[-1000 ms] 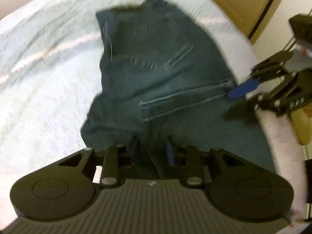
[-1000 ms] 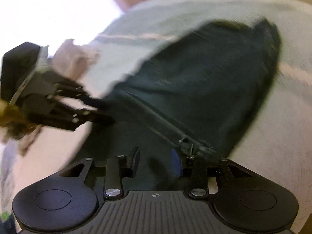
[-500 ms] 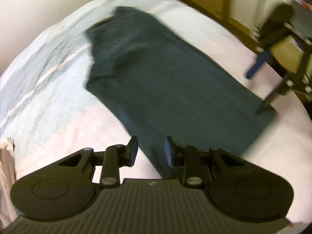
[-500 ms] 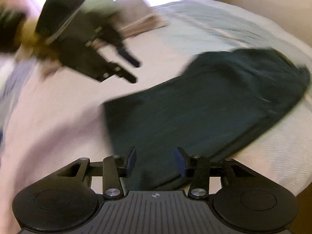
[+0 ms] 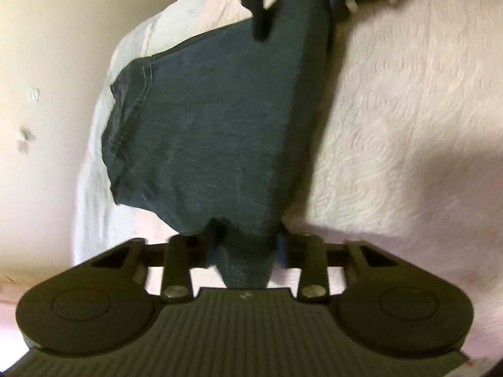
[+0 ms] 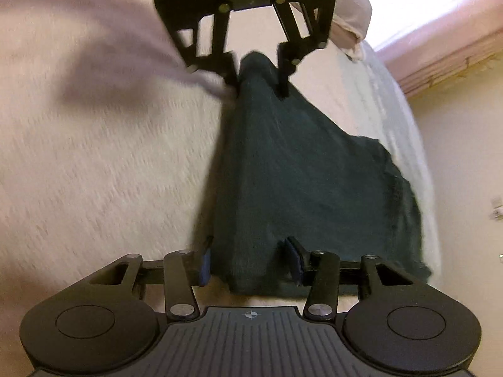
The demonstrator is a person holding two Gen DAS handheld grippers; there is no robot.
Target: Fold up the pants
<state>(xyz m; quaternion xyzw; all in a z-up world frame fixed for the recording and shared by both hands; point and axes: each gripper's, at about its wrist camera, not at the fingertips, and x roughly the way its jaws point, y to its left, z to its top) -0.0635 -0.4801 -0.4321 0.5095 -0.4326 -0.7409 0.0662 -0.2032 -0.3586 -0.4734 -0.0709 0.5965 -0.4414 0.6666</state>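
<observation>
From my left wrist: the pants (image 5: 207, 132) lie on the bed (image 5: 408, 119), spread ahead of my jaws, and one near corner of the cloth sits between my fingers. My left gripper (image 5: 248, 245) stands parted around that corner; the cloth fills the gap, but the pads do not look pressed in, so I judge it released or close to it, not clenched. Far ahead, my right gripper (image 5: 298, 6) straddles the opposite corner, also parted. The risk here: if I lift before closing, the corner slips out and the fold edge sags.

From my right wrist: the same cloth runs from between my fingers (image 6: 204, 264) up to the left gripper opposite. My right jaws are apart with denim lying between them, nothing squeezed. The waistband side bunches off to my right, near the bed's edge. If the two ends pull unevenly, I expect that loose side to drag, skew the fold, or slide off the bed.
</observation>
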